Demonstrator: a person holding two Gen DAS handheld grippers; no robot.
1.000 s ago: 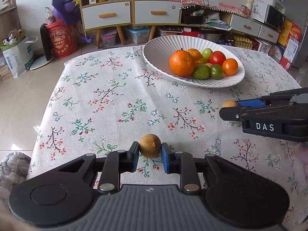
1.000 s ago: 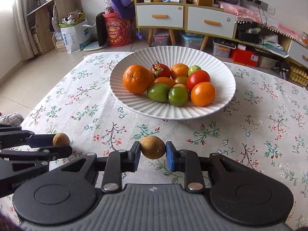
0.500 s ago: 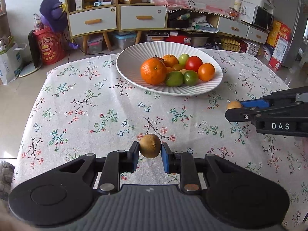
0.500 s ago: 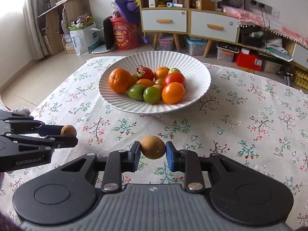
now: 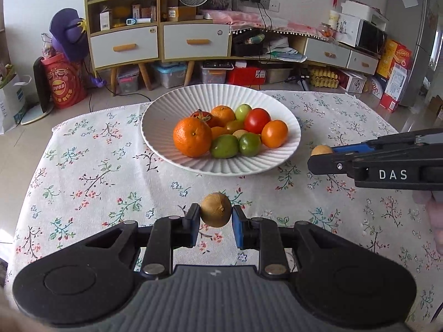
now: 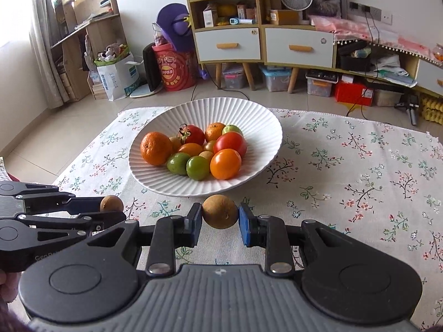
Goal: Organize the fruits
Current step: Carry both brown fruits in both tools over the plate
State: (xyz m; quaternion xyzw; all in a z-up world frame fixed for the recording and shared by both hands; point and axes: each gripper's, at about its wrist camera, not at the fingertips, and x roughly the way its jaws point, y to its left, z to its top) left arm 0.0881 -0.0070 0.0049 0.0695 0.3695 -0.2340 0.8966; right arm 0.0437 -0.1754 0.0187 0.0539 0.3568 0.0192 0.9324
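A white ribbed plate (image 5: pixel 166 116) (image 6: pixel 260 119) on the floral tablecloth holds several fruits: an orange (image 5: pixel 192 141) (image 6: pixel 155 148), tomatoes and green ones. My left gripper (image 5: pixel 216 218) is shut on a small brown fruit (image 5: pixel 216 209), held above the cloth in front of the plate. It also shows in the right wrist view (image 6: pixel 111 203). My right gripper (image 6: pixel 220 218) is shut on a second small brown fruit (image 6: pixel 220 211), just short of the plate's near rim; it shows in the left wrist view (image 5: pixel 321 150) right of the plate.
The tablecloth (image 5: pixel 97 171) covers the table, with its far edge behind the plate. Beyond it stand cabinets (image 5: pixel 160 44), boxes and a red tub (image 5: pixel 62 84) on the floor.
Both grippers have risen and pulled back a little, each still holding its brown fruit. The plate now sits lower and more central in both views.
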